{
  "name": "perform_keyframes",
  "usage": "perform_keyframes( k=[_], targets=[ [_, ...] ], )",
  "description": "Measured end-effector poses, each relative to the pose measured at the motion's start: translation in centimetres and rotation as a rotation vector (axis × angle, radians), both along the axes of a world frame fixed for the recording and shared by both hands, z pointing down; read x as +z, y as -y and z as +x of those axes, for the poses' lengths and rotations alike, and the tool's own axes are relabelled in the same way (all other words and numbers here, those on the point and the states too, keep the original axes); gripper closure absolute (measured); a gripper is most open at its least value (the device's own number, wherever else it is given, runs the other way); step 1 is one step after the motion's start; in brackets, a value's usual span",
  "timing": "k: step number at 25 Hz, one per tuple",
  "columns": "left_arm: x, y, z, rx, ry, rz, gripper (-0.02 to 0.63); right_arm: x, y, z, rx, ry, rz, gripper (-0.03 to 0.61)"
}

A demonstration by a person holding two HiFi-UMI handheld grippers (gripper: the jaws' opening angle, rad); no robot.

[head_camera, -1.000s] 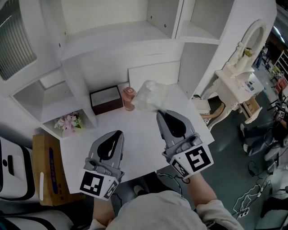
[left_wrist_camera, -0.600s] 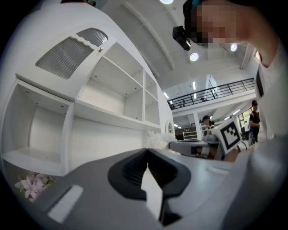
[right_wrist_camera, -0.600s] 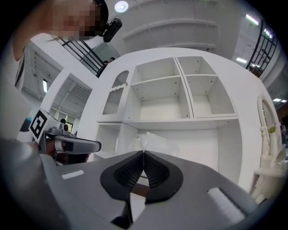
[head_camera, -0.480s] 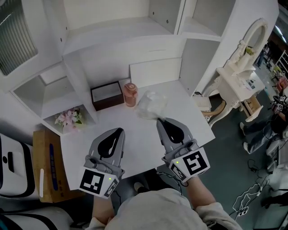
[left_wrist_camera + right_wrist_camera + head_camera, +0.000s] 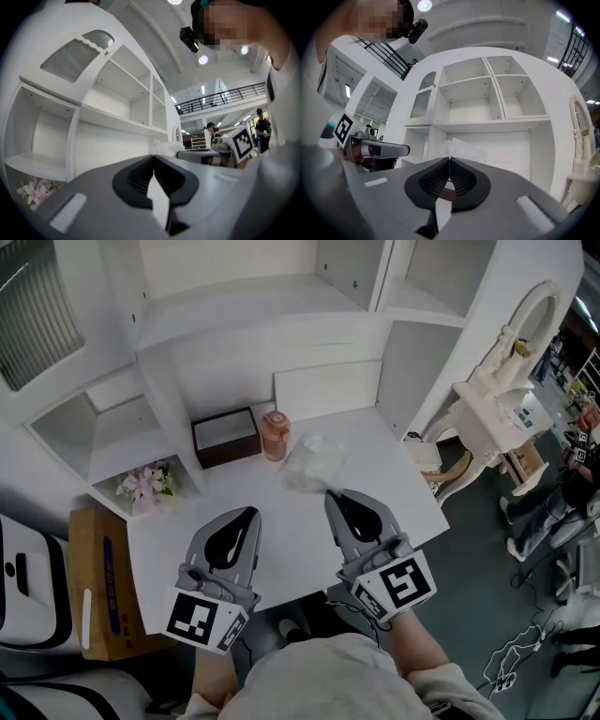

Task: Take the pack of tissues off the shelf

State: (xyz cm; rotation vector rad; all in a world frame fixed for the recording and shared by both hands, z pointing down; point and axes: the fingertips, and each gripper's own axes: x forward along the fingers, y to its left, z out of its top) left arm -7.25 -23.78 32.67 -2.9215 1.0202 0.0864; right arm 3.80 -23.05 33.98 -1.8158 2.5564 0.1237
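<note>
The pack of tissues [image 5: 309, 461], a crumpled clear-wrapped white bundle, is off the shelf and over the white desk [image 5: 394, 474]. My right gripper [image 5: 328, 494] is shut on the near edge of its wrapper. In the right gripper view the pack [image 5: 462, 149] bulges just past the closed jaws of the right gripper [image 5: 450, 160]. My left gripper [image 5: 249, 513] is shut with nothing in it, level with the right one near the desk's front edge. The left gripper view shows the left gripper [image 5: 153, 157] closed, with the pack [image 5: 165, 147] off to the right.
A dark brown open box [image 5: 225, 436] and a pink jar [image 5: 275, 434] stand at the back of the desk. Pink flowers [image 5: 144, 491] sit in a low cubby at the left. A cardboard box [image 5: 98, 589] stands on the floor at the left, a white vanity [image 5: 495, 395] at the right.
The pack has come down and toward the desk's front with my right gripper still shut on it. The left gripper has stayed where it was.
</note>
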Motion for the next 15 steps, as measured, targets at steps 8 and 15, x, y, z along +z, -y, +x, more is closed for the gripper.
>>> perform_keyframes(
  k=[8, 15],
  targets=[
    [0.02, 0.15, -0.63, -0.006, -0.007, 0.001, 0.612, -0.02, 0.00, -0.70, -0.018, 0.004, -0.001, 0.575],
    [0.01, 0.24, -0.89, -0.010, -0.013, 0.000, 0.612, -0.14, 0.07, -0.90, -0.022, -0.003, 0.000, 0.575]
  ],
)
